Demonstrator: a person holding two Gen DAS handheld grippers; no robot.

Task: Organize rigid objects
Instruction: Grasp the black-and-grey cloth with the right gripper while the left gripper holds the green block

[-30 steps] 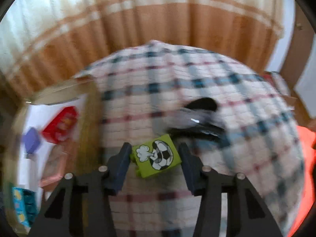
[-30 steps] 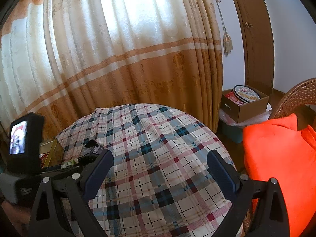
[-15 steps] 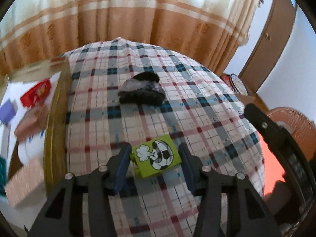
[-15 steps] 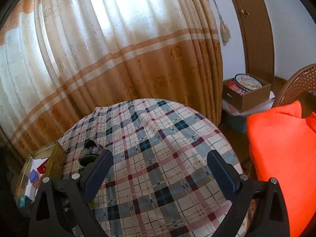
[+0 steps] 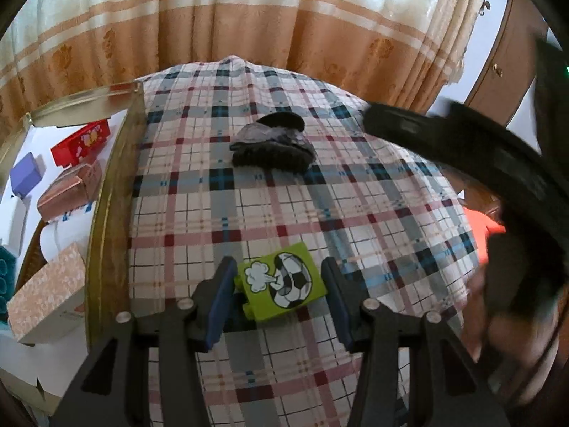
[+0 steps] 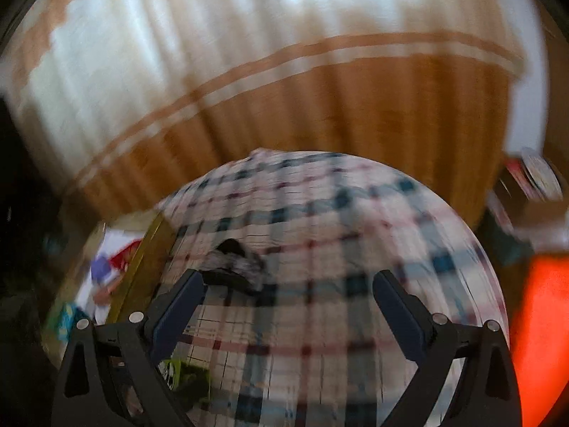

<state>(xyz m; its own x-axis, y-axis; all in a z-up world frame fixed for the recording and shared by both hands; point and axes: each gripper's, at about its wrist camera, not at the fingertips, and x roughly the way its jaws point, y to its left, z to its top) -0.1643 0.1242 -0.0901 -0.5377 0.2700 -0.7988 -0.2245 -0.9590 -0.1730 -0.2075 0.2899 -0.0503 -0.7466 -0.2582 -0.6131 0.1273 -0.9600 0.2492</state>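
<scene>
A lime-green toy block with a football picture sits between the fingers of my left gripper, which is shut on it just above the checked tablecloth. Farther back on the cloth lies a dark grey crumpled object. In the blurred right wrist view, my right gripper stands wide open with nothing between its fingers. It points at the dark object. The green block shows low at the left there. The right gripper's black body crosses the right side of the left wrist view.
A gold-rimmed box lies left of the table, holding a red box, a purple box, a speckled pink box and others. Curtains hang behind. An orange cushion is at the right.
The left view swung from the gold-rimmed box towards the table's middle, block still held. The right gripper turned left and down towards the dark object and entered the left view.
</scene>
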